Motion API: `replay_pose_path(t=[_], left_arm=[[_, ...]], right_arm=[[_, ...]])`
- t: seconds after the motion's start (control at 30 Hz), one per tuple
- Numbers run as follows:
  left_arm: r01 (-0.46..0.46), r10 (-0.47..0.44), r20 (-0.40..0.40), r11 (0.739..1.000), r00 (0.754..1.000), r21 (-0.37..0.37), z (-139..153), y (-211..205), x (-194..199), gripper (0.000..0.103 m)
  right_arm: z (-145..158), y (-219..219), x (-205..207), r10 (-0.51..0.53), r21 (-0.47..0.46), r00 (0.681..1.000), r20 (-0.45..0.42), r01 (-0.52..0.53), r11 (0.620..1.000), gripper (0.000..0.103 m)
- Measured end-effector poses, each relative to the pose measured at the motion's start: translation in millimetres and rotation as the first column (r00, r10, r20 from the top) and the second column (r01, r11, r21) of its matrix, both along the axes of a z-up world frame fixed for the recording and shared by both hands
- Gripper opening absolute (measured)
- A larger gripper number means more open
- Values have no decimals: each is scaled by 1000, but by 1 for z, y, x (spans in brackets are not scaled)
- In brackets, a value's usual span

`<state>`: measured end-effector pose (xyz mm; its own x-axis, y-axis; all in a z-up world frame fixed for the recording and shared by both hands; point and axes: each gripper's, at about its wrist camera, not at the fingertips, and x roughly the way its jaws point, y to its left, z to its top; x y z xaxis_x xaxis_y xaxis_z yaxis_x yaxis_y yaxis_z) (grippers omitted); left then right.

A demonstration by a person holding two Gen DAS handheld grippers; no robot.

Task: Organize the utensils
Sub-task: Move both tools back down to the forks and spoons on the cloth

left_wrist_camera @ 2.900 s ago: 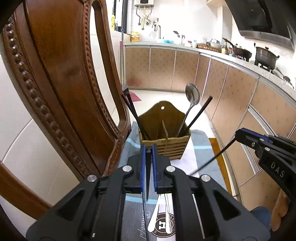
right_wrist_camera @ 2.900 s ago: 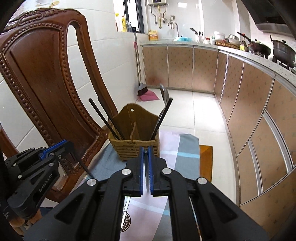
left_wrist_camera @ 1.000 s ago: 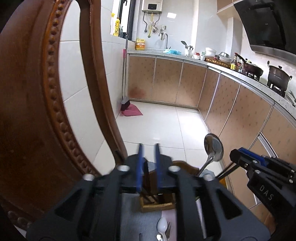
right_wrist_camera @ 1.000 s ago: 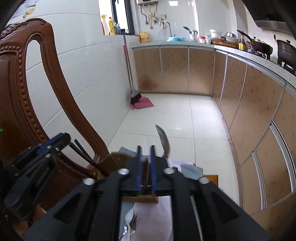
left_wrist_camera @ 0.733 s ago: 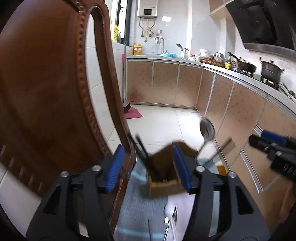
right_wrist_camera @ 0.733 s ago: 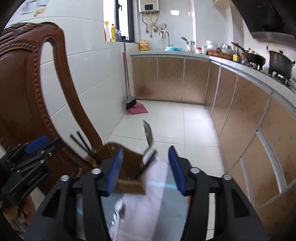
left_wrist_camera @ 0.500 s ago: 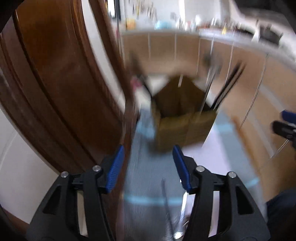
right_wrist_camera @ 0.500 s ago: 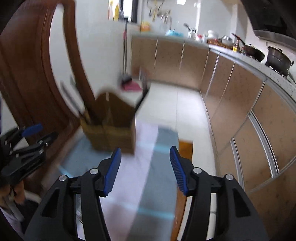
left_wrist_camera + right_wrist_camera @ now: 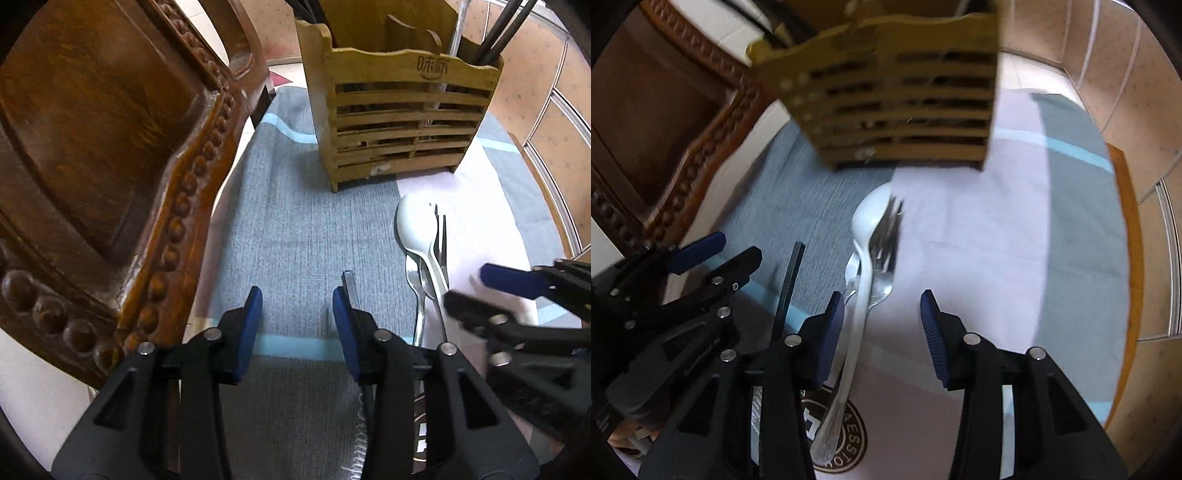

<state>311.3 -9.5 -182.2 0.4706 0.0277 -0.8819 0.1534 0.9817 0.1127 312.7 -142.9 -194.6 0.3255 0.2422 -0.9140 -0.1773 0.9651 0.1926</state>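
Lying ahead of both: cutlery pile [image 9: 871,254], handles toward them | right hand-held gripper [image 9: 882,314] released, nearer, pile just left of its gap | left hand-held gripper [image 9: 297,314] released, black chopstick [image 9: 349,282] at right finger

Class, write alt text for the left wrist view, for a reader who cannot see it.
The open left gripper hovers over a grey-blue cloth, with a wooden utensil holder ahead. A white spoon and fork lie together at right; the right gripper reaches in.

utensil holder [image 9: 399,110] behind spoons [image 9: 415,229], chair [image 9: 110,147] left
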Motion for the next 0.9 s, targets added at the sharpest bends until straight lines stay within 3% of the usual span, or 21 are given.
replay_pose_path(t=[0.1, 0.17, 0.3, 0.43, 0.6, 0.73, 0.8, 0.9], left_arm=[[5, -5, -6, 1000, 1000, -29, -2, 1, 4, 45], [8, -9, -12, 999, 1000, -39, -2, 1, 4, 46], [3, -6, -48, 998, 999, -64, -9, -3, 13, 46], [-5, -3, -92, 996, 996, -94, -17, -4, 18, 46], [-1, -14, -124, 993, 992, -115, -27, -11, 20, 46], [9, -25, -138, 993, 990, -117, -31, -20, 26, 46], [15, -32, -144, 993, 989, -117, -34, -26, 29, 46], [17, -33, -143, 994, 989, -108, -37, -34, 34, 46]], right_arm=[[-13, 14, 4, 32, -54, 999, -29, -33, 998, 42], [-13, 19, 2, 43, -111, 999, -13, -44, 993, 29], [-8, 10, -2, 24, -116, 999, -38, -29, 993, 10], [2, -9, -9, 1, -170, 999, -33, -7, 985, 8], [4, -40, -32, -36, -136, 996, -88, 24, 990, 8], [1, -49, -52, -6, -72, 985, -175, -7, 997, 8], [4, -48, -57, 15, -37, 985, -174, -22, 999, 13], [17, -46, -47, 3, -37, 993, -121, -8, 999, 28]])
